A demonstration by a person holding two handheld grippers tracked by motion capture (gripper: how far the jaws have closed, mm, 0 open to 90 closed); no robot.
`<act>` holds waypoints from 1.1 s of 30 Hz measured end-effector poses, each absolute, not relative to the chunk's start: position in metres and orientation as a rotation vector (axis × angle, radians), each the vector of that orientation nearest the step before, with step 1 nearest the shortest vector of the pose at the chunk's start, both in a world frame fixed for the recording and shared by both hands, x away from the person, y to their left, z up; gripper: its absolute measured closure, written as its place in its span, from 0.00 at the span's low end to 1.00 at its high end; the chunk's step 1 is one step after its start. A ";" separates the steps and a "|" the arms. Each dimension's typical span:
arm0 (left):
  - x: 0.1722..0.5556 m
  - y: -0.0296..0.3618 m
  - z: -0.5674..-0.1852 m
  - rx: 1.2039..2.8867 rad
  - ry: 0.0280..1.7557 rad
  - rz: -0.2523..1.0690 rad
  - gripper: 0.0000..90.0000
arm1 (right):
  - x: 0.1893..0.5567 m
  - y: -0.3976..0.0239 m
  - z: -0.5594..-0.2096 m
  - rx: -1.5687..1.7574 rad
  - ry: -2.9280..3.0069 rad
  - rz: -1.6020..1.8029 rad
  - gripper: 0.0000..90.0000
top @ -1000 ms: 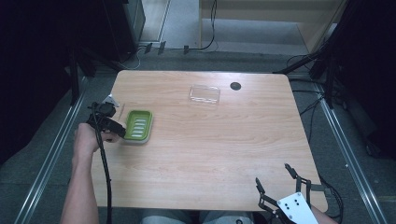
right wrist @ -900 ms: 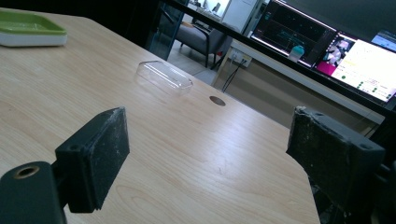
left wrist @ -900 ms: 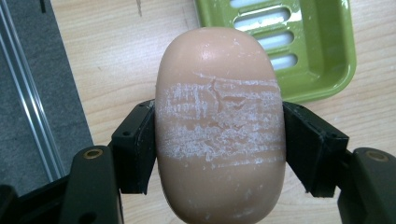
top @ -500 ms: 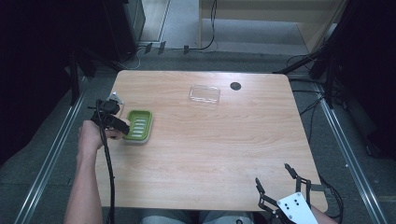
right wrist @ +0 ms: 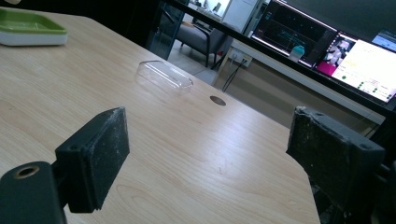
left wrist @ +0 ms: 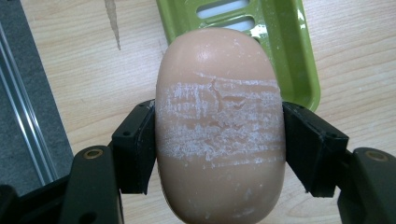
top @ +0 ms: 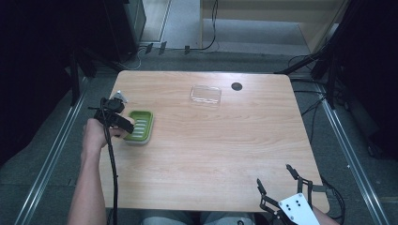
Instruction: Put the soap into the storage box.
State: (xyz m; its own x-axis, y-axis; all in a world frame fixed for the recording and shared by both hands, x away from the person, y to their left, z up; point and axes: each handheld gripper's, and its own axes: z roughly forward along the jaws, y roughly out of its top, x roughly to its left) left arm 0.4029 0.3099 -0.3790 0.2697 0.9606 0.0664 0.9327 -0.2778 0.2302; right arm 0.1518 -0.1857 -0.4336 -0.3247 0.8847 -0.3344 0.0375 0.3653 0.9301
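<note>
My left gripper (left wrist: pixel 219 144) has drifted with the soap bar (left wrist: pixel 219 130) over the green soap dish (top: pixel 139 125)

Jaws clamped on its sides, the bar now hangs above the dish's near end, seemingly ready to lower; my right gripper (top: pixel 280 187), jaws apart, idles at the table (top: pixel 225 154) corner

We see our left gripper (top: pixel 123 123), black and boxy, trailing a black cable; its square matte pads (left wrist: pixel 135 147) carry brass-ringed screw holes. Our right gripper (top: pixel 280 183) wears a grey three-cornered plate, seemingly dotted with dark holes.
</note>
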 end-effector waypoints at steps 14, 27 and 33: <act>0.409 0.302 -0.380 2.381 1.759 0.289 0.38 | 0.149 -0.189 -0.434 0.840 1.656 1.086 0.15; 0.417 0.295 -0.383 2.372 1.743 0.285 0.38 | 0.146 -0.193 -0.434 0.853 1.648 1.070 0.15; 0.422 0.293 -0.386 2.365 1.748 0.281 0.38 | 0.144 -0.196 -0.434 0.860 1.639 1.062 0.15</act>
State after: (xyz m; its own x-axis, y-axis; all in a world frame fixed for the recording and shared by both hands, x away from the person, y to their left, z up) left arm 0.4216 0.2930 -0.3860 0.2881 0.9567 0.0408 0.9214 -0.2886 0.2602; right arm 0.1442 -0.1958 -0.4344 -0.2846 0.8954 -0.3423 0.0537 0.3714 0.9269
